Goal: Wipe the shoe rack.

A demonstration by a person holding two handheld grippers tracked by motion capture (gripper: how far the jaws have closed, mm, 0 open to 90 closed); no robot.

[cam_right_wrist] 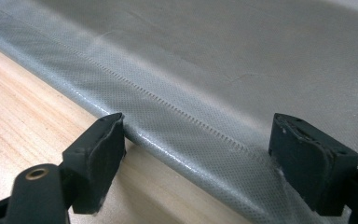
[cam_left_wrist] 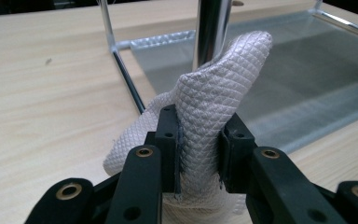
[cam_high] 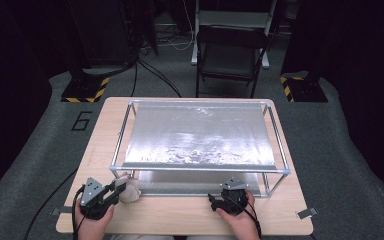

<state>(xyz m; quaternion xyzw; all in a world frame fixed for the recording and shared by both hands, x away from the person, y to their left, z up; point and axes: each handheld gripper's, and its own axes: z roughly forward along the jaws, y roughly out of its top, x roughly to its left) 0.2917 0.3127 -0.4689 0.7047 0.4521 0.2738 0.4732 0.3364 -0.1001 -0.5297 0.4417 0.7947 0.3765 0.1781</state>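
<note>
We clamp the left gripper (cam_left_wrist: 199, 154) on the soft, light quilted cloth (cam_left_wrist: 214, 98) mid-fold; right gripper (cam_right_wrist: 214, 163) fingers gape empty at 5 o'clock.

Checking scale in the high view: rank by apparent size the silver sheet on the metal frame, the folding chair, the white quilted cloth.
1. Silver sheet
2. Folding chair, though it stands farther away
3. White quilted cloth

Left gripper (cam_high: 121, 186) fingers (cam_left_wrist: 168, 140) are clamped together nearly shut; right gripper (cam_high: 213, 199) fingers (cam_right_wrist: 98, 156) spread wide.
</note>
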